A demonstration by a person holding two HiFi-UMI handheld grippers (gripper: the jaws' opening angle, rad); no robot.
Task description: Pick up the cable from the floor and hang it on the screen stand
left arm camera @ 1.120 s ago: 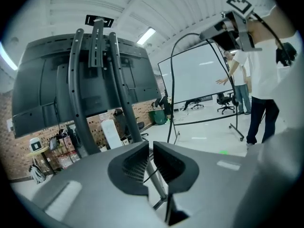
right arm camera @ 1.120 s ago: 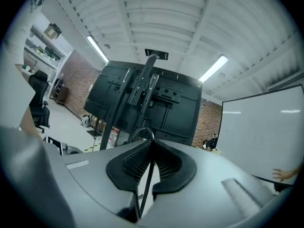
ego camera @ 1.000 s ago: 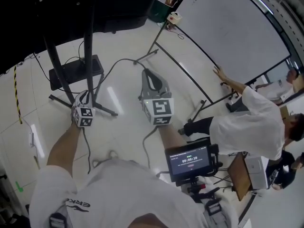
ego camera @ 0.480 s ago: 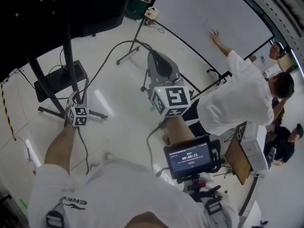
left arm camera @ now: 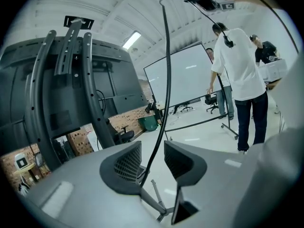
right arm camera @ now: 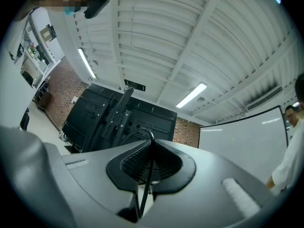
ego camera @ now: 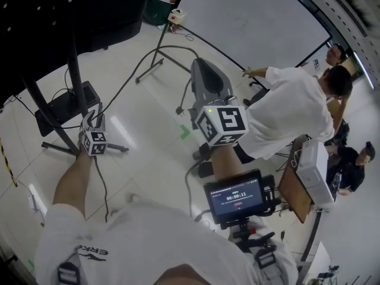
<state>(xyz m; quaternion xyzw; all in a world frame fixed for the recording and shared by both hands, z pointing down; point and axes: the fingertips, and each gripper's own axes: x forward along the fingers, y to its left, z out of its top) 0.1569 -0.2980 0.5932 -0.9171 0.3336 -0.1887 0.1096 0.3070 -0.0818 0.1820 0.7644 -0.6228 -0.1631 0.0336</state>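
Saw a black cable [left arm camera: 165, 80] and mid-grey jaws on the left gripper [left arm camera: 153, 160], its pads [left arm camera: 127, 161] darker and cross-ribbed. Found the same grey on the right gripper [right arm camera: 151, 161]. Noted white marker cubes [ego camera: 222, 123] printed with black squares, a black screen stand [left arm camera: 61, 89], a pale cream floor [ego camera: 148, 159] bearing one green mark [ego camera: 184, 133], a white board [ego camera: 249, 16] framed in black, a person's white shirt [ego camera: 291, 111], a red-brown brick wall [right arm camera: 54, 96]

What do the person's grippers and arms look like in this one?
Left gripper and right gripper are grey moulded shells with dark ribbed pads. Each carries a white cube printed with black square markers. The arms are bare below a white short-sleeved shirt.
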